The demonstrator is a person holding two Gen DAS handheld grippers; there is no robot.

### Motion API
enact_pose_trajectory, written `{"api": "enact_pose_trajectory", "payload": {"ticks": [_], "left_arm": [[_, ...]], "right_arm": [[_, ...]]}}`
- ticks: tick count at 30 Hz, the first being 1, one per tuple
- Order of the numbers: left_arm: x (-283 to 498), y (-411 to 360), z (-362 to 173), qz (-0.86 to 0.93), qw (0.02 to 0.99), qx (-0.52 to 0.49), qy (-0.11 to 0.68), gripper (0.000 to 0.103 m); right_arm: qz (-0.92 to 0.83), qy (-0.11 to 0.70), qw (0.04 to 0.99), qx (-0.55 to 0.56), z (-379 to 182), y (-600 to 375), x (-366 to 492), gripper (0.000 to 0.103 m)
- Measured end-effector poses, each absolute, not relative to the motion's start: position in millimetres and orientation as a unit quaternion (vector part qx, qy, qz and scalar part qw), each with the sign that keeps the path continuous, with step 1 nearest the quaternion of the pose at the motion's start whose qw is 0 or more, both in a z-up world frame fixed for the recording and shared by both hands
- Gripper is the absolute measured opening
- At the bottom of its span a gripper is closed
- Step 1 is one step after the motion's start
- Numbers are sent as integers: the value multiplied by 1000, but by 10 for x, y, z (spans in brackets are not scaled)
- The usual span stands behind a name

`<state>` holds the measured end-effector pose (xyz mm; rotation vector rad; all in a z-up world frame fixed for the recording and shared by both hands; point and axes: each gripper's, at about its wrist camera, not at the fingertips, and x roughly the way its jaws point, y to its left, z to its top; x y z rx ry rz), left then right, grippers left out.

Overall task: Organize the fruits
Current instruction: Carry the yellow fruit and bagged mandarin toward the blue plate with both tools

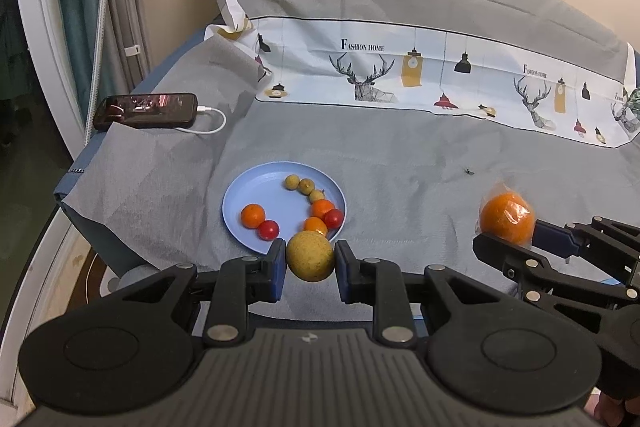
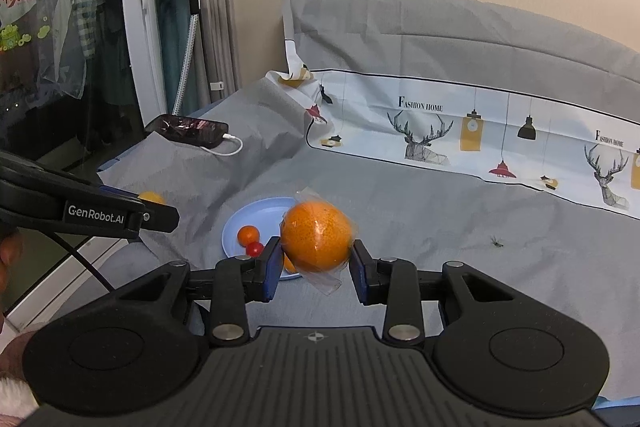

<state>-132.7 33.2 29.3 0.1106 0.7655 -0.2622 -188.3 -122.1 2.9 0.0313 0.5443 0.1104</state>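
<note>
The left gripper (image 1: 310,267) holds a round yellow-green fruit (image 1: 310,255) between its blue fingers (image 1: 277,269). The fingers press on both sides of the fruit. It hangs just above the near rim of the blue plate (image 1: 256,187).

The right gripper (image 2: 314,263) holds a big orange (image 2: 316,237). The orange is wrapped in clear plastic, and a loose bit of the wrap sticks out under it. The fingers (image 2: 270,267) squeeze it from the left and the right. In the left wrist view, the orange (image 1: 507,217) is well to the right of the plate, up off the bed.

The plate sits on the grey bed cover (image 1: 400,167), near the bed's left side. On the plate are two small oranges (image 1: 253,215), two red tomatoes (image 1: 268,229) and three small yellow-green fruits (image 1: 306,185) in a curved row along the right rim. One more little orange fruit (image 1: 315,225) lies by the near rim.

A black phone (image 1: 146,111) with a white cable (image 1: 212,121) lies near the bed's far left corner. A white cloth with deer pictures (image 1: 400,75) lies along the far edge of the bed.
</note>
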Motion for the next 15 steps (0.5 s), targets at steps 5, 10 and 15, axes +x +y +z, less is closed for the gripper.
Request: {"api": "enact_pose_trajectory", "payload": {"ticks": [5, 10, 15], "left_arm": [[-1266, 343, 255, -128, 914, 48, 382, 28], [-1209, 369, 213, -128, 911, 45, 388, 28], [-1123, 387, 156, -126, 907, 41, 400, 28]], "right_arm": [[56, 276, 960, 11, 6, -1197, -1845, 37], [57, 285, 957, 8, -15, -1187, -1790, 37], [59, 296, 953, 5, -48, -1168, -1720, 37]]}}
